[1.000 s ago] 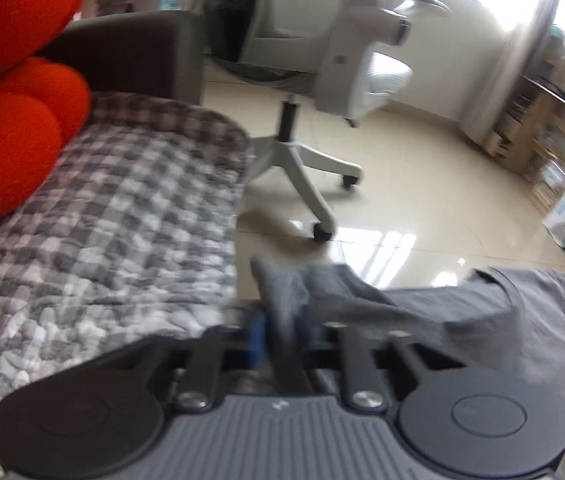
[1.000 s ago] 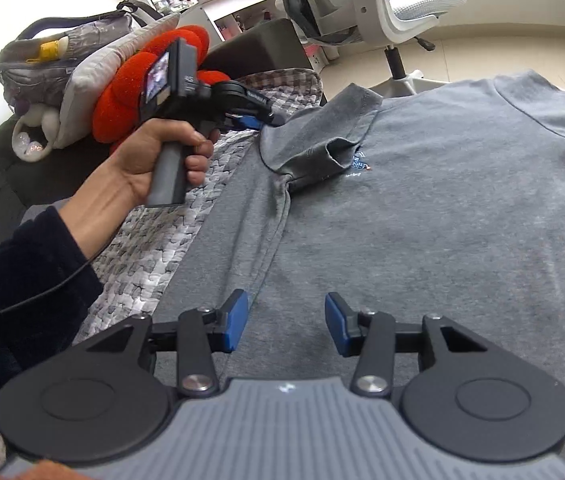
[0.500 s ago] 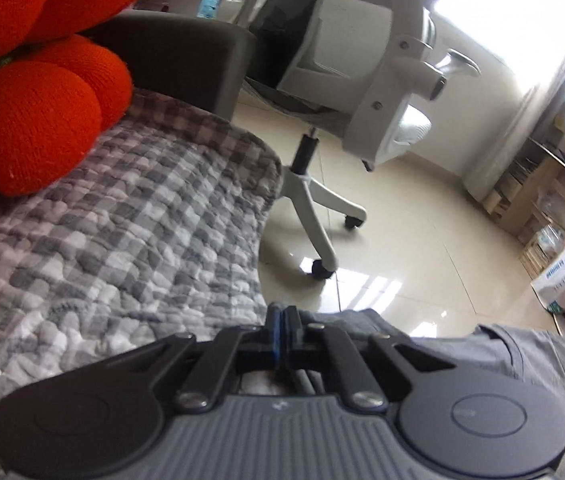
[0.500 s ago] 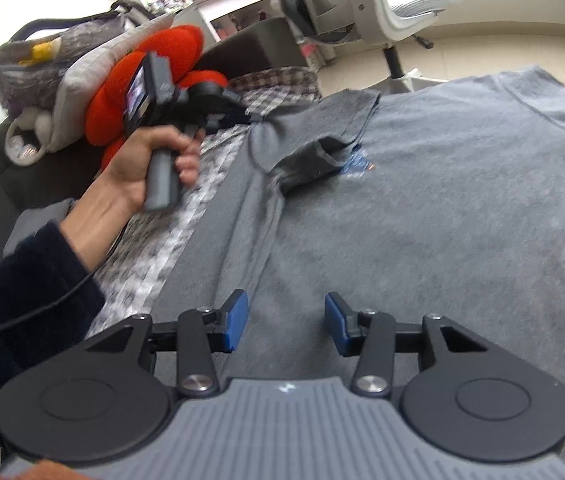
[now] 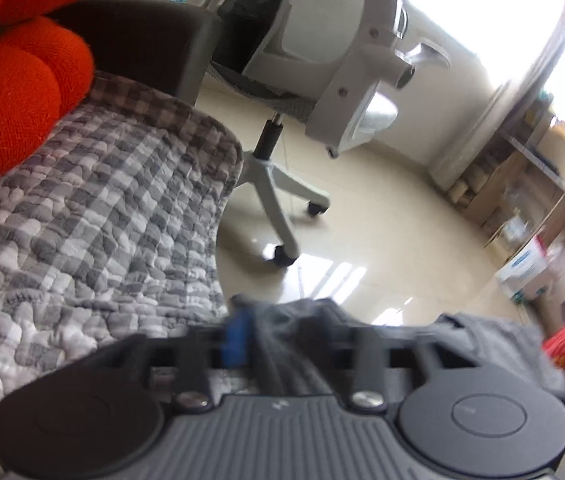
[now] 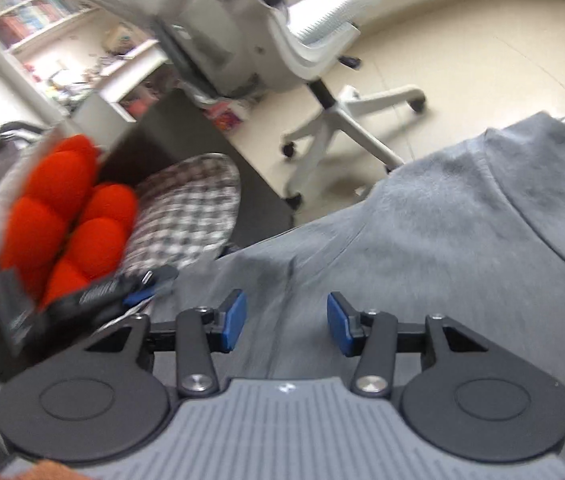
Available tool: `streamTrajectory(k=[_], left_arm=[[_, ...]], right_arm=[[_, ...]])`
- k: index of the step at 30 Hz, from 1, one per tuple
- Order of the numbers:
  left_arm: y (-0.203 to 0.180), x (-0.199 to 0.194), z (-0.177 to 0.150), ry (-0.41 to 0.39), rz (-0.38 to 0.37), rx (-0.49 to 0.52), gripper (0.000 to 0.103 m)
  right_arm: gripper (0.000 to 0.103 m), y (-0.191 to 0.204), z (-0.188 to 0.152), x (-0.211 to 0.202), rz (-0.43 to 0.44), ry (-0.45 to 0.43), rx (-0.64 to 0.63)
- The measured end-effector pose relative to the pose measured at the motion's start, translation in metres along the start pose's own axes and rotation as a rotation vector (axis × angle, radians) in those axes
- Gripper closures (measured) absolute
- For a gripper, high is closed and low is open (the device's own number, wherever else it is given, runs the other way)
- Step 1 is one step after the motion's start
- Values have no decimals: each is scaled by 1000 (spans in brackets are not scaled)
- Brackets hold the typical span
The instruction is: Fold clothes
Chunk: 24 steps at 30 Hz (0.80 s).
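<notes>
A grey T-shirt lies spread out, its collar at the far right in the right wrist view. My right gripper hovers open just above it, with nothing between its blue pads. My left gripper is open in the left wrist view, and a fold of the grey shirt lies loosely between its fingers; the right pad is hidden by cloth. In the right wrist view the left gripper shows blurred at the shirt's left edge. Both views are motion-blurred.
A grey checked quilt covers the surface to the left, with a red cushion and a dark sofa arm behind it. A white office chair stands on the tiled floor. Shelves and a box sit at the right.
My left gripper was shut on the sleeve half a second ago and has now opened. My right gripper has swung forward over the shirt toward the collar and stayed open.
</notes>
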State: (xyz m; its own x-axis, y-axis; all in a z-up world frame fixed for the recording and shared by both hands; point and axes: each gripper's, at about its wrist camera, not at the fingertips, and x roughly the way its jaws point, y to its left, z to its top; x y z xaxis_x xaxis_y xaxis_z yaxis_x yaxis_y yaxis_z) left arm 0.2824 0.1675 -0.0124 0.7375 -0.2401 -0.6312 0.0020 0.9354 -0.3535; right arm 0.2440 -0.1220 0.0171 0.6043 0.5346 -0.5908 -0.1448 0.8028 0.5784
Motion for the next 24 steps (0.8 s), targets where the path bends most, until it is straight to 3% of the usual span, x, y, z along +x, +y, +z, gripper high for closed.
streamTrajectory(k=[2, 3, 4, 5, 8, 12, 21, 22, 24], left_arm=[[5, 1, -1, -11, -8, -22, 98], [8, 0, -1, -20, -15, -37, 98], [11, -2, -1, -30, -21, -49, 99], [14, -4, -1, -39, -26, -55, 99], [25, -12, 1, -64, -57, -91, 99], [40, -18, 1, -85, -102, -168, 99], [36, -13, -4, -62, -69, -148, 96], [35, -14, -3, -61, -59, -139, 95], [34, -20, 0, -59, -27, -117, 87]], right_arm=[[57, 9, 2, 12, 29, 7, -62], [69, 15, 3, 17, 38, 12, -104], [94, 23, 3, 20, 30, 17, -153], [101, 30, 3, 23, 22, 23, -202], [101, 52, 6, 24, 35, -4, -312], [101, 56, 20, -3, 161, -142, -276], [99, 36, 4, 3, -2, -96, -285], [92, 33, 2, 2, -16, -89, -282], [88, 28, -3, 2, -44, -76, -275]])
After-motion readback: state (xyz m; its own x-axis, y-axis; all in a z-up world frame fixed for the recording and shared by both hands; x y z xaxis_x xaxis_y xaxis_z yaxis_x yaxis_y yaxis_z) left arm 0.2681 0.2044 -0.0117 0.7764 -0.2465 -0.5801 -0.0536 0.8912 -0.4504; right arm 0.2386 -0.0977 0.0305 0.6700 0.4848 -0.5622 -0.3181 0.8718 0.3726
